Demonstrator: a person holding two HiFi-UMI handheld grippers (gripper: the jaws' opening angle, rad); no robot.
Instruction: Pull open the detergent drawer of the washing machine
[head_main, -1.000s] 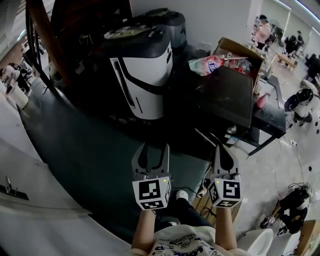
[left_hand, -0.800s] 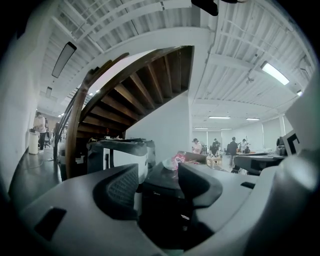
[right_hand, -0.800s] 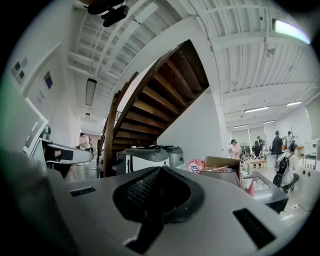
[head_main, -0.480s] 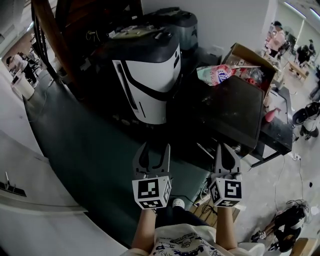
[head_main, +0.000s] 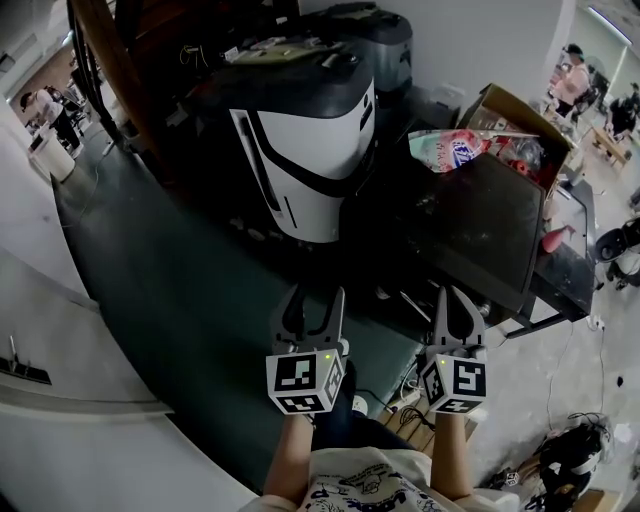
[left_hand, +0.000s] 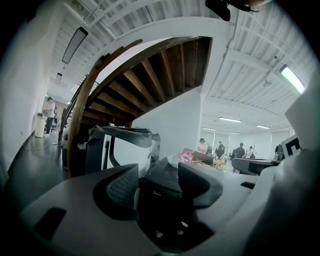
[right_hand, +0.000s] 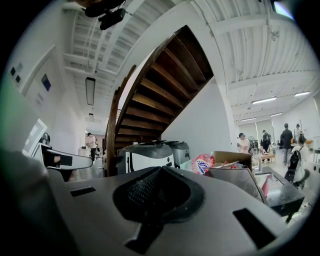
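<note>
your left gripper (head_main: 313, 300) hangs over the dark green floor (head_main: 170, 300) with its jaws spread apart and nothing held between them. through that gap, in the left gripper view, you look at the front of the dark washing machine (left_hand: 165, 187), which is near but not touched. your right gripper (head_main: 453, 298) sits level with the left, well apart from it, its jaws pressed together on nothing. from the head view the washing machine (head_main: 470, 215) stands ahead and to the right of both grippers, its black top tilted toward you. the detergent drawer cannot be picked out in any view, the front being too dark. just left of the washer stands a white-and-black machine (head_main: 300, 160), and behind the washer an open cardboard box (head_main: 520, 115) holds a colourful bag (head_main: 450, 150). a wooden staircase (left_hand: 145, 75) curves up behind the machines
</note>
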